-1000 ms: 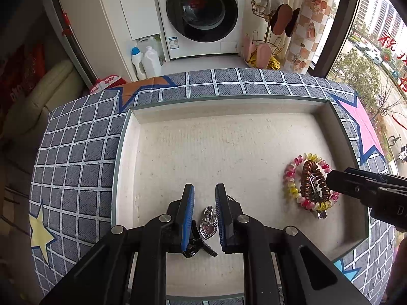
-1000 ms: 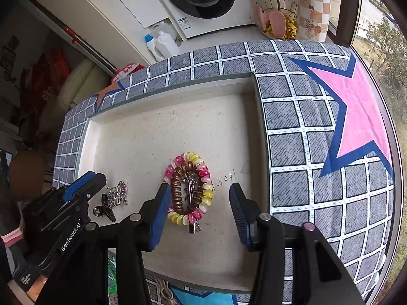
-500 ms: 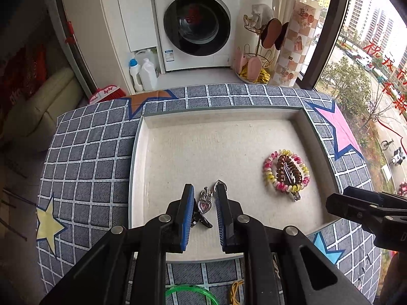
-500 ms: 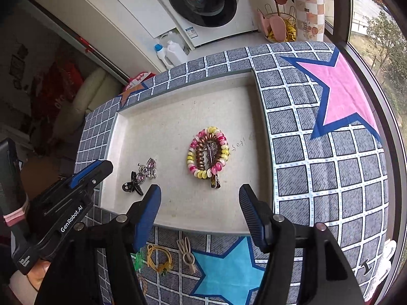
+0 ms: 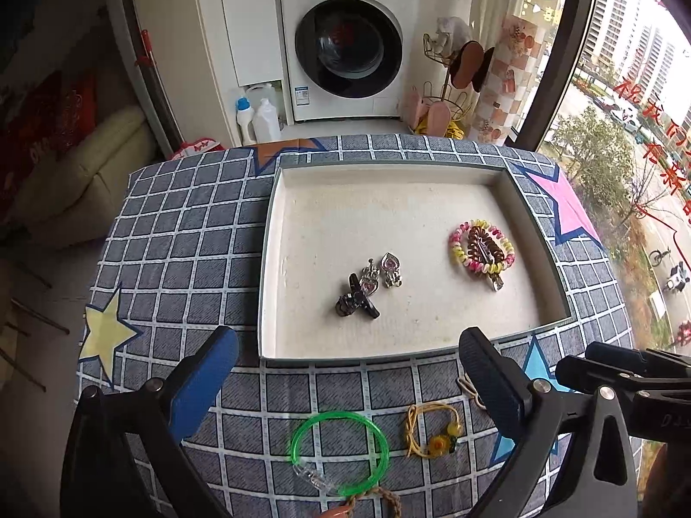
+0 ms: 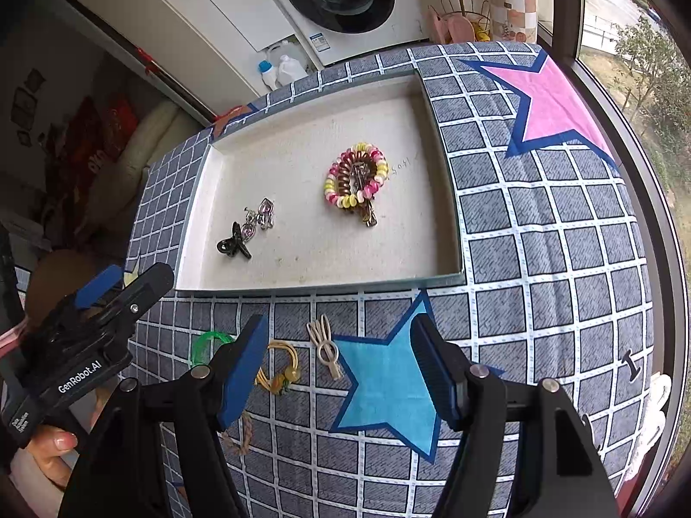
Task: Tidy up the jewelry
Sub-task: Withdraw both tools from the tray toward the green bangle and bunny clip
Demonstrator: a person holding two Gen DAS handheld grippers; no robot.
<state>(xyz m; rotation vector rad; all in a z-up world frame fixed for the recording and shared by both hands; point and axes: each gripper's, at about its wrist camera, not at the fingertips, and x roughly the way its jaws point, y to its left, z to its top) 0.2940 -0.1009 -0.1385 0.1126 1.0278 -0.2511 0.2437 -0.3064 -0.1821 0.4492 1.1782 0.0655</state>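
A shallow cream tray (image 5: 276, 198) (image 6: 445, 198) lies on the checked cloth. In it lie a black claw clip (image 5: 355, 300) (image 6: 232, 242), silver heart clips (image 5: 391, 270) (image 6: 260, 215) and a ring of coloured and brown coil ties with a clip (image 5: 481, 245) (image 6: 356, 177). On the cloth in front of the tray lie a green bangle (image 5: 339, 446) (image 6: 206, 343), a yellow cord bracelet (image 5: 429, 431) (image 6: 280, 367), a beige hair clip (image 6: 326, 345) and a braided band (image 6: 239, 434). My left gripper (image 5: 350, 380) is open and empty above the bangle. My right gripper (image 6: 339, 367) is open and empty above the beige clip.
The table's front edge is close below both grippers. A washing machine (image 5: 350, 43), detergent bottles (image 5: 257, 114) and a wire rack (image 5: 453, 86) stand on the floor beyond the table. A window runs along the right side.
Both grippers have pulled back from the tray toward the table's front edge. My left gripper has opened wide and left the heart clips and claw clip in the tray.
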